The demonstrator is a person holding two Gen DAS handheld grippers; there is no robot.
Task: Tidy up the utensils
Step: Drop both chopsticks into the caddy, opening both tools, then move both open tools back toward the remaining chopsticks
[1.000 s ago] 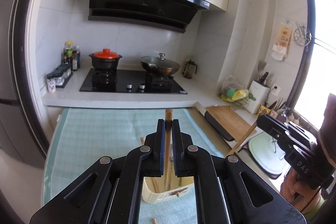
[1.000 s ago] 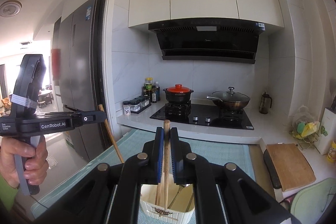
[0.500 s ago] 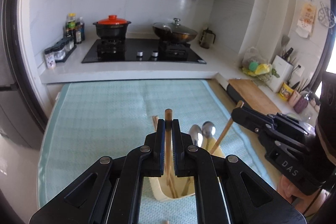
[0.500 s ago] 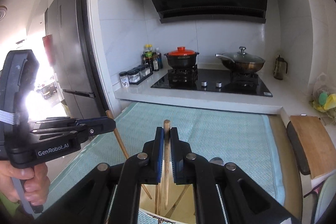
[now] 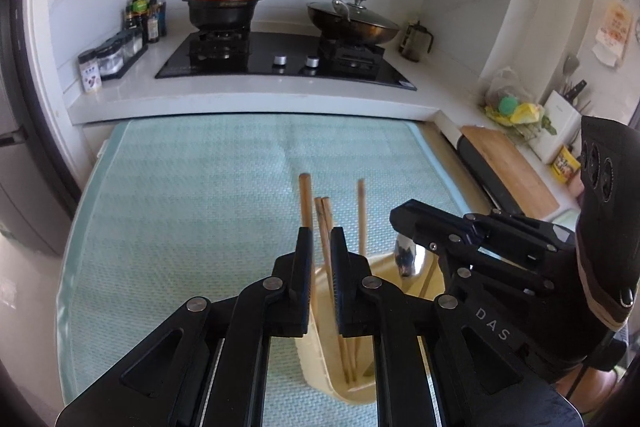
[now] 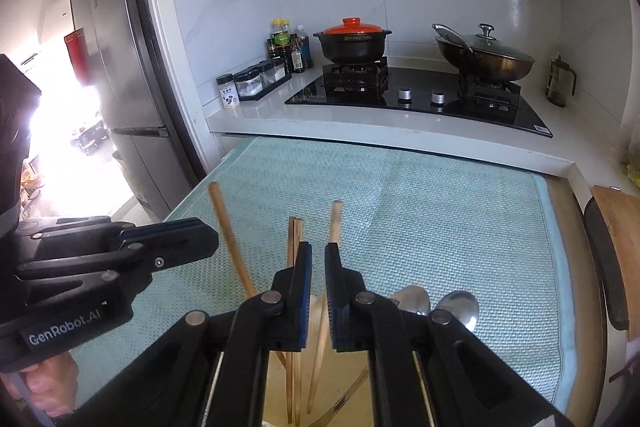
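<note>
Left gripper [image 5: 321, 239]: its jaws had just been opening. A second before, they pinched one chopstick upright. Now I saw a clear slot between the pads, with nothing pressed in it.
Left chopstick [image 5: 305, 203]: it stood free at the inner edge of the left finger, top toward 12 o'clock and lower end down in the holder.
Right gripper [image 6: 318, 255]: the jaws were all but closed, with only a thin slit between them. It reached in from 3 o'clock in the left view.
Right chopstick [image 6: 335, 223]: it was no longer straight in the slit as half a second before. It leaned toward 1 o'clock behind the right finger, with its foot in the holder. I could not tell whether the pads still nipped it.
Holder [image 5: 316, 371]: this cream cup sat directly under both grippers on the green mat [image 5: 200, 207], at 6 o'clock from the stove [image 5: 280, 55].
Other contents: a pair of chopsticks [image 5: 323, 215] stood upright in the cup. Two spoons [image 6: 456, 307] stood at its 3 o'clock side, bowls up.
Change: both grippers had come down from above the cup to its mouth.
Meaning: I judged the left chopstick delivered and the right one nearly so. Both grippers would need to back out straight so as not to tip the cup.
</note>
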